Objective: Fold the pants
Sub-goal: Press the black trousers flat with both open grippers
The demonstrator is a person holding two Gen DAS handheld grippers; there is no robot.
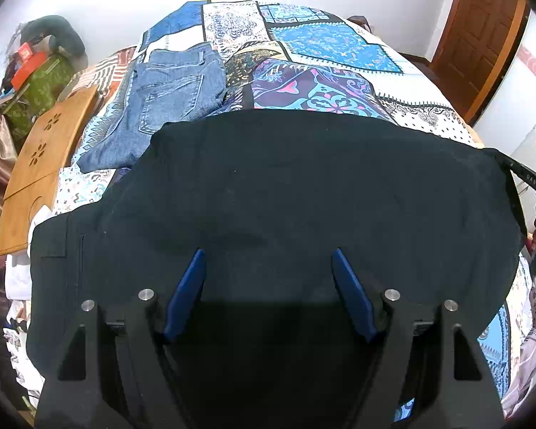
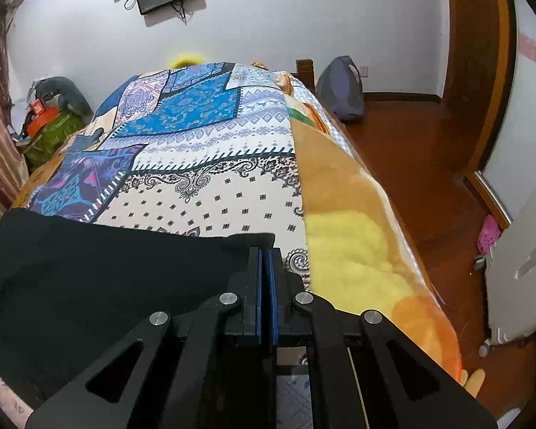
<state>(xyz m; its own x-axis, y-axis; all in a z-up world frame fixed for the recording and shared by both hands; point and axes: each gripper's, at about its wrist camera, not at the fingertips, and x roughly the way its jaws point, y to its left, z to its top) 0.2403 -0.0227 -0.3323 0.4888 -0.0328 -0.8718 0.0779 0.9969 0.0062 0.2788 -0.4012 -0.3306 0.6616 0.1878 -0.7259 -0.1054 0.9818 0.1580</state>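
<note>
Black pants (image 1: 303,186) lie spread flat across the near part of the patterned bedspread (image 1: 339,57). My left gripper (image 1: 268,254) hovers over them with its blue-padded jaws wide apart and nothing between them. In the right wrist view the same black pants (image 2: 107,279) fill the lower left. My right gripper (image 2: 266,250) is shut at the pants' right corner and seems to pinch the cloth edge. The right gripper's black frame also shows at the right edge of the left wrist view (image 1: 534,182).
Folded blue jeans (image 1: 171,96) lie on the bed's far left. A wooden lap tray (image 1: 43,157) sits at the bed's left edge. A yellow-orange blanket (image 2: 357,250) drapes the bed's right side above the wooden floor (image 2: 428,164). Clutter (image 1: 35,71) lies far left.
</note>
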